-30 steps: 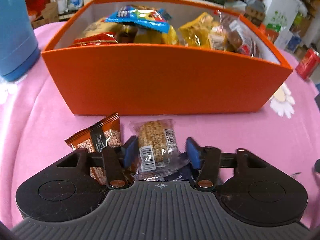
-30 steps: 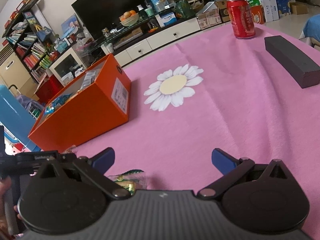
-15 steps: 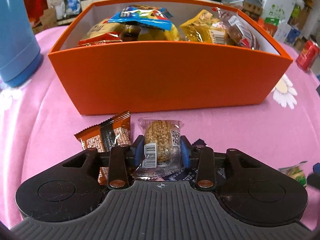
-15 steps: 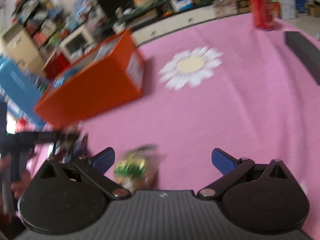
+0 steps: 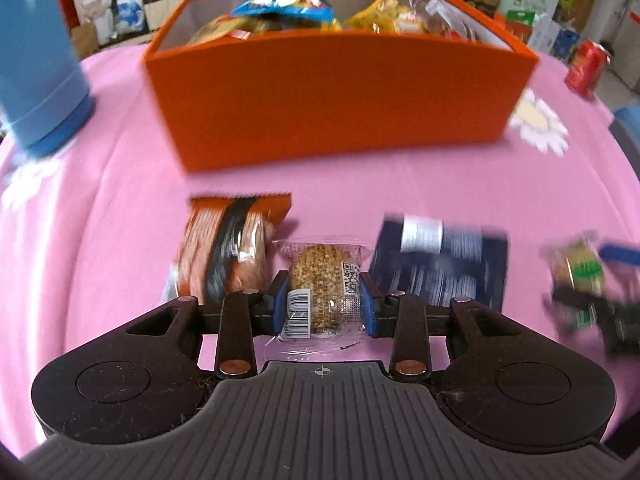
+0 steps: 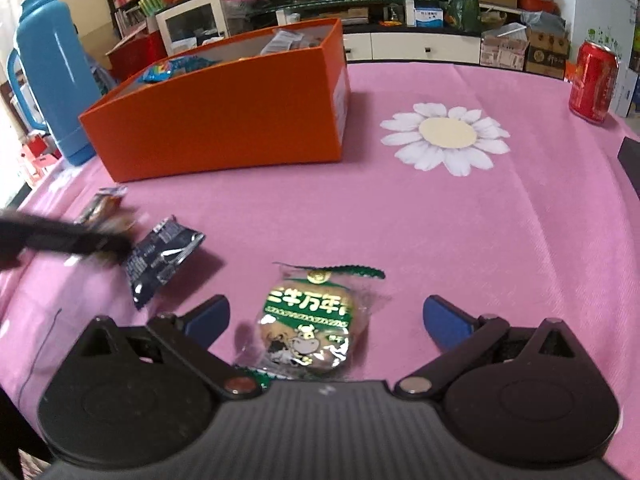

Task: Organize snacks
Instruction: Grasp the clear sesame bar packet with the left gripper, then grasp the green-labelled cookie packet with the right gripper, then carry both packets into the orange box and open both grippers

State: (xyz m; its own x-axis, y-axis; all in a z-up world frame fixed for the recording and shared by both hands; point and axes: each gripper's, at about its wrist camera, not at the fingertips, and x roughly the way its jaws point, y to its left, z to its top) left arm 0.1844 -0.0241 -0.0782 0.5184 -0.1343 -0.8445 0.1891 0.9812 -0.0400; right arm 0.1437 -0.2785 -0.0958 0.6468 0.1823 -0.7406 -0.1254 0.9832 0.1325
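Note:
My left gripper (image 5: 323,307) is shut on a clear-wrapped sesame cake (image 5: 320,290) and holds it above the pink cloth, in front of the orange box (image 5: 340,100) full of snacks. An orange snack packet (image 5: 232,256) and a dark blue packet (image 5: 440,264) lie below it. My right gripper (image 6: 326,320) is open, its fingers either side of a green-labelled biscuit packet (image 6: 308,324) on the cloth. The box (image 6: 224,108) stands further back left in the right wrist view. The left gripper shows there as a dark blur (image 6: 60,236).
A blue thermos (image 6: 52,76) stands left of the box. A red can (image 6: 592,80) stands at the far right, and a dark block (image 6: 630,160) lies at the right edge. A daisy print (image 6: 446,136) marks the cloth.
My left gripper closed on the sesame cake and lifted it back from the box. My right gripper swung left and came down around the green biscuit packet.

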